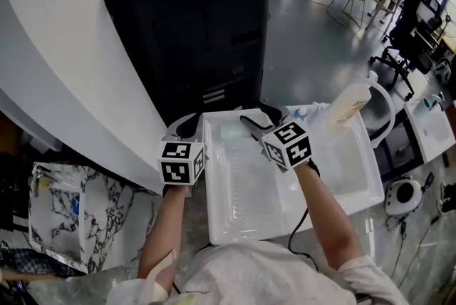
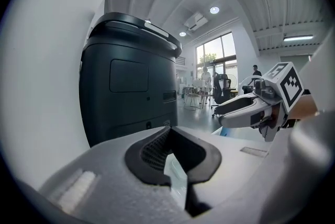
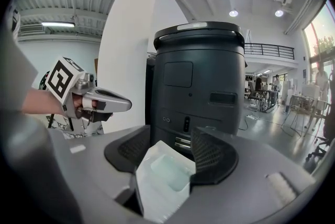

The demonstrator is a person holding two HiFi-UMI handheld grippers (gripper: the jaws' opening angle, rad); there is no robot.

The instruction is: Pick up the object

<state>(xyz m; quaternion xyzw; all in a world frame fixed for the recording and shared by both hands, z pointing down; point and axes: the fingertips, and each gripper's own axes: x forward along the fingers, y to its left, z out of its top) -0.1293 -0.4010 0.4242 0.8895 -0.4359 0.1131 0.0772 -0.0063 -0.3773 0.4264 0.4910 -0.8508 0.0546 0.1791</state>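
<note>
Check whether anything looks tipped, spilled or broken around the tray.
Nothing looks spilled or broken. The only oddity is the bottle by the tray's far right corner: it appears to lean outward rather than stand upright, though the wide lens may exaggerate that.

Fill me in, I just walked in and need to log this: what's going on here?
A person holds a gripper in each hand at the far end of a white tray. The left gripper has its fingers closed on the tray's thin rim. The right gripper seems to have a corner of the tray clamped between its fingers. A black bin stands just beyond. I cannot tell whether the tray has left the surface yet.
</note>
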